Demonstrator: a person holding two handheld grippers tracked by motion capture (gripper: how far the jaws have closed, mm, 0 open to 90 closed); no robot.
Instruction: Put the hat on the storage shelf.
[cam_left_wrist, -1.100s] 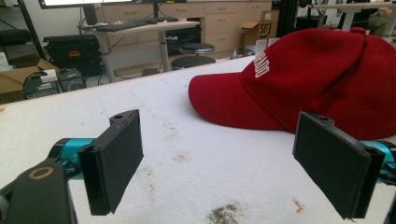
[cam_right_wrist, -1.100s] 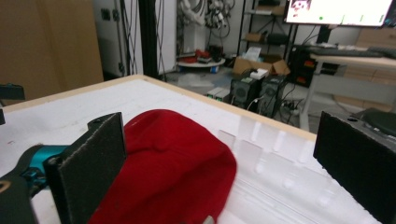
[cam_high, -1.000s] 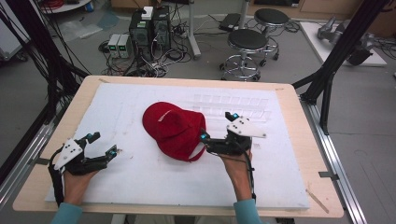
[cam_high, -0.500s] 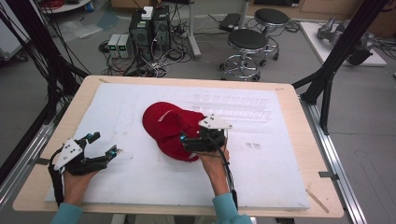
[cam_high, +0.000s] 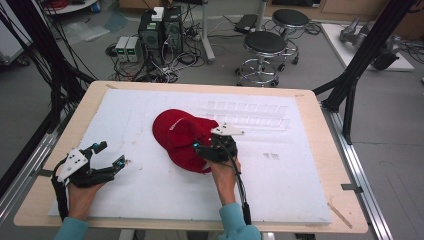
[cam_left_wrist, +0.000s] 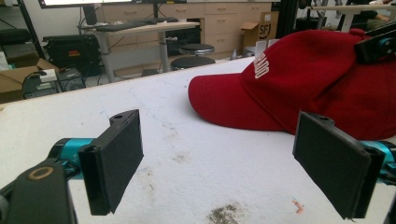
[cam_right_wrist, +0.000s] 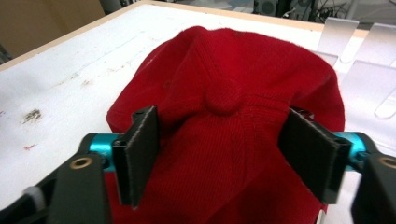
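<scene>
Now one red cap (cam_high: 180, 137) sits between right tool's (cam_high: 206, 151) parted jaws; left tool (cam_high: 109, 156) gapes.

— Where does the left gripper (cam_high: 111, 155) sit?
— Well left of the red cap (cam_high: 180, 137), low over the table, jaws spread wide, nothing between them.
— And the right gripper (cam_right_wrist: 224, 154)?
— Over the cap's crown, jaws parted, fabric bulging between the pads (cam_right_wrist: 140, 149).
</scene>
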